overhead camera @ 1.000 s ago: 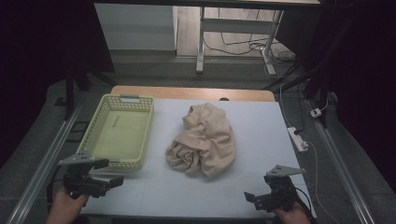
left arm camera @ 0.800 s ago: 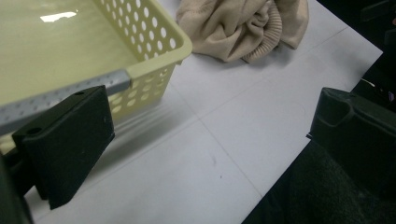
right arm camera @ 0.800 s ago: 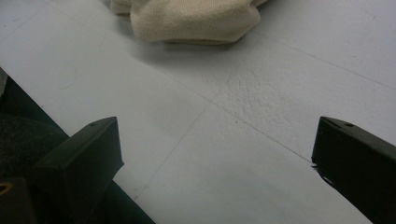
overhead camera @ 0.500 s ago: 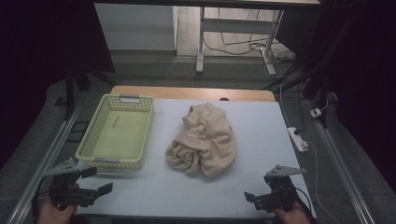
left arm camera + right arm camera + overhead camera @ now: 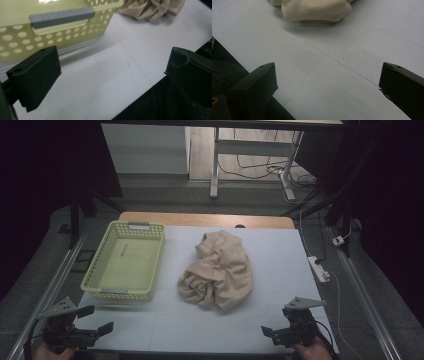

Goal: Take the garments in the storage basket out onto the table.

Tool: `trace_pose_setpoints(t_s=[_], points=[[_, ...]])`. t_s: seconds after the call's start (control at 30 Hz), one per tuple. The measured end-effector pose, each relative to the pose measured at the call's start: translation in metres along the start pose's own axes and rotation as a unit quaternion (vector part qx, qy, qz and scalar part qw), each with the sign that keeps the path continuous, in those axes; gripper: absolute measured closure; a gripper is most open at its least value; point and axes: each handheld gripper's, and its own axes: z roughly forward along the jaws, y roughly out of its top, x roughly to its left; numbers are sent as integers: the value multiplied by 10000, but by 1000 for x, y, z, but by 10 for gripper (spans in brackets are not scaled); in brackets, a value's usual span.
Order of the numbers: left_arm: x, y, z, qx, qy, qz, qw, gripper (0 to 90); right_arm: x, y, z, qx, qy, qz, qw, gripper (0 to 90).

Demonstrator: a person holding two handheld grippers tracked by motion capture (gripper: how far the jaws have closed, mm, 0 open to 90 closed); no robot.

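Surface, high view: white table (image 5: 280, 265), dark room around.
Cloth (image 5: 217, 270): crumpled at mid-table, beside the basket (image 5: 127, 261).
Left gripper (image 5: 95, 320): jaws apart, at the near-left corner.
Right gripper (image 5: 270, 332): jaws apart, at the near edge.
Left gripper view: basket (image 5: 50, 30) near; cloth (image 5: 150, 8) beyond.
Right gripper view: cloth (image 5: 314, 10) ahead, untouched.
Handling: judged soft, light and limp; pinch a raised fold.

The left tongs (image 5: 95, 319) have pulled back from beside the yellow basket (image 5: 102, 290), where they were a second ago, toward the lower left corner of the high view. They now sit past the front left corner of the surface (image 5: 280, 270), well apart from the basket, jaws spread wide.
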Motion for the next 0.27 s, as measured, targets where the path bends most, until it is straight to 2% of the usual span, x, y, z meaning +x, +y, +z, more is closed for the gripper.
trace_pose_setpoints(t_s=[0.13,0.27], points=[[-1,-2,0,157,143,-29,9998,0,1,0,0,12,-11,-14,10000,12],[1,-1,1,212,121,-95,9997,0,1,0,0,31,-36,-48,10000,13]])
